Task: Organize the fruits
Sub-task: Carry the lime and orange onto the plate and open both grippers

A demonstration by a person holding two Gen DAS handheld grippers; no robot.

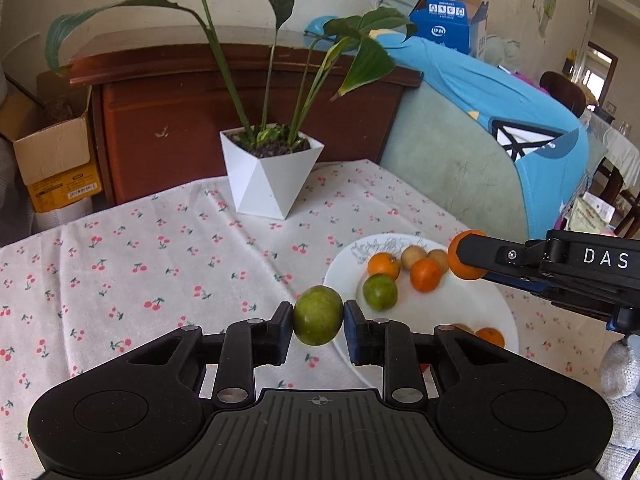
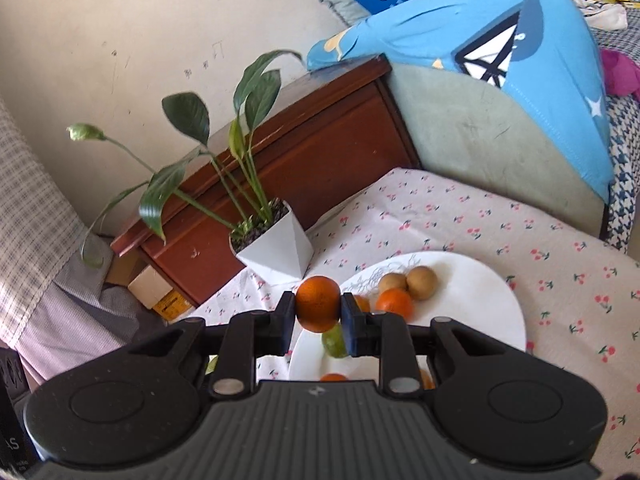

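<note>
**Two fruits in hand, both clear of the plate**

Two tools are clenched: your left tool (image 1: 318, 322) grips a green fruit (image 1: 318, 315) above the cloth-covered surface (image 1: 120, 264), your right tool (image 2: 318, 310) an orange (image 2: 318, 303) over the plate (image 1: 460, 312). Keep each squeeze steady and set them down gently. On the white plate lie oranges, one green fruit and two brown fruits (image 2: 408, 282), touching.

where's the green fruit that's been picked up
In the left wrist view the green fruit sits clamped in the left tool, held above the cherry-print cloth just left of the white plate.
</note>
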